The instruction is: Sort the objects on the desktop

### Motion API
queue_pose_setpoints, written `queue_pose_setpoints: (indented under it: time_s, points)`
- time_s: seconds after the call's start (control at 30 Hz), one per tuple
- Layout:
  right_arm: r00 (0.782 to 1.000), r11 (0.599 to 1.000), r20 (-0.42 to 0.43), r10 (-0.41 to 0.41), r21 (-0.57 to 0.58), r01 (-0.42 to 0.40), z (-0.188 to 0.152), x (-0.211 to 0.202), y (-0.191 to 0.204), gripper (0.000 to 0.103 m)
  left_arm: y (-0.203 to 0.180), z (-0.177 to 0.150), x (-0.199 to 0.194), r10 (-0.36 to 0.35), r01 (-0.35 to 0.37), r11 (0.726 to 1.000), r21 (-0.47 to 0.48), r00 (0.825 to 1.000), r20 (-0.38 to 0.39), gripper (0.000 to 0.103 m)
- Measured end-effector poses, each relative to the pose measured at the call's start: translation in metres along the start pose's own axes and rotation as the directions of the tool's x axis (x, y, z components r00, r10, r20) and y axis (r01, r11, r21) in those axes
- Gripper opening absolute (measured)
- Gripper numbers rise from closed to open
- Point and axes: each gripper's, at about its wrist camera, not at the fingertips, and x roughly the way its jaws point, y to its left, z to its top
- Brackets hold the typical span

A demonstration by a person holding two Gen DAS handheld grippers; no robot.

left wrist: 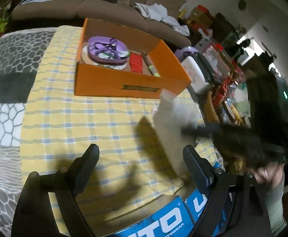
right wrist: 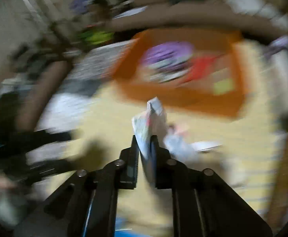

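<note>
1. A yellow checked cloth (left wrist: 84,118) covers the table.
2. An orange box (left wrist: 124,85) sits at its far side, holding a purple dish (left wrist: 106,47) and a red item (left wrist: 137,64).
3. A blue box (left wrist: 163,223) lies at the near edge.
4. The left tool (left wrist: 142,164) hangs released over the cloth.
5. The right tool (right wrist: 144,138) is clenched on a crumpled white packet (right wrist: 150,118), held up before the orange box.
</note>
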Motion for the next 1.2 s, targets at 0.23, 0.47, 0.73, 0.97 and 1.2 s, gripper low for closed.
queue_pose_setpoints:
  time_s: [0.23, 0.47, 0.73, 0.97, 1.2]
  points:
    - [0.982, 0.988, 0.115, -0.149, 0.050, 0.144, -0.016, -0.041, -0.025, 0.041, 0.010, 0.001, 0.004, 0.033, -0.033, 0.999, -0.001, 0.999, -0.013, 0.089]
    - [0.966, 0.950, 0.100, -0.239, 0.228, 0.211, -0.034, -0.048, -0.087, 0.051, -0.001, -0.003, 0.030, 0.045, -0.043, 0.998, 0.034, 0.997, -0.061, 0.090]
    - [0.988, 0.869, 0.058, -0.143, 0.486, 0.097, -0.056, -0.028, -0.178, 0.051, -0.025, -0.009, 0.056, 0.075, -0.060, 0.989, 0.132, 0.991, -0.112, 0.090]
    - [0.997, 0.818, 0.069, -0.029, 0.575, -0.016, -0.060, -0.004, -0.199, 0.051, -0.028, -0.010, 0.057, 0.053, -0.036, 0.989, 0.143, 0.991, -0.120, 0.090]
    - [0.996, 0.893, 0.083, -0.028, 0.451, -0.013, -0.046, 0.019, -0.164, 0.004, -0.024, -0.009, 0.052, 0.046, -0.031, 0.988, 0.148, 0.994, -0.101, 0.090]
